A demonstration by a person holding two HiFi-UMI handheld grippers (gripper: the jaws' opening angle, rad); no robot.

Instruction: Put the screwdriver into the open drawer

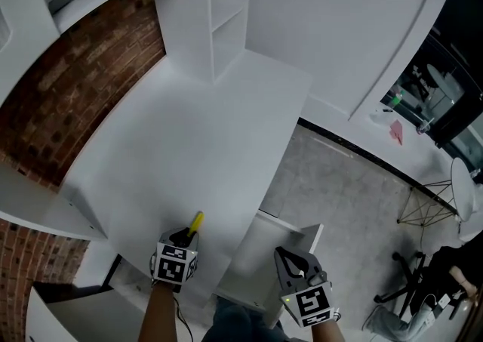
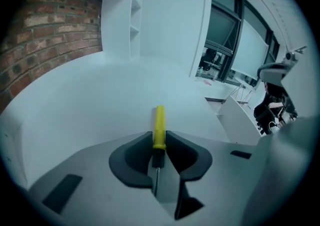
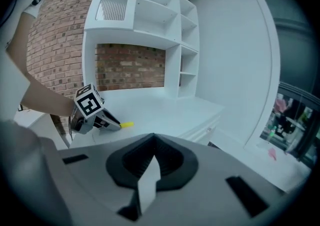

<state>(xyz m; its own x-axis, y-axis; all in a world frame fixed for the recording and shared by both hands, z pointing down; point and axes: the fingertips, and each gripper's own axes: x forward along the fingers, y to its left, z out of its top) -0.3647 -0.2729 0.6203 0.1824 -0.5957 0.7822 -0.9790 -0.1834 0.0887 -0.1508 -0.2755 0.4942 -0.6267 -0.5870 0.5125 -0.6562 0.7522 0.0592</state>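
The left gripper [image 2: 159,141] had its jaws pinching the screwdriver [image 2: 159,119] over the near edge of the white surface [image 1: 189,144], yellow handle pointing away. The right gripper [image 3: 152,139], jaws pressed together and empty, was by the open drawer [image 1: 253,269].

An office-like workroom: a broad white laminate desk top [image 1: 189,144] ahead of the left gripper [image 1: 185,236]; a tall white open-shelved hutch [image 3: 145,30] at its far end; a red brick wall [image 1: 83,84] left of that gripper; grey speckled floor [image 1: 339,182] and dark-framed glass windows [image 2: 225,35] beyond the right gripper [image 1: 290,260]
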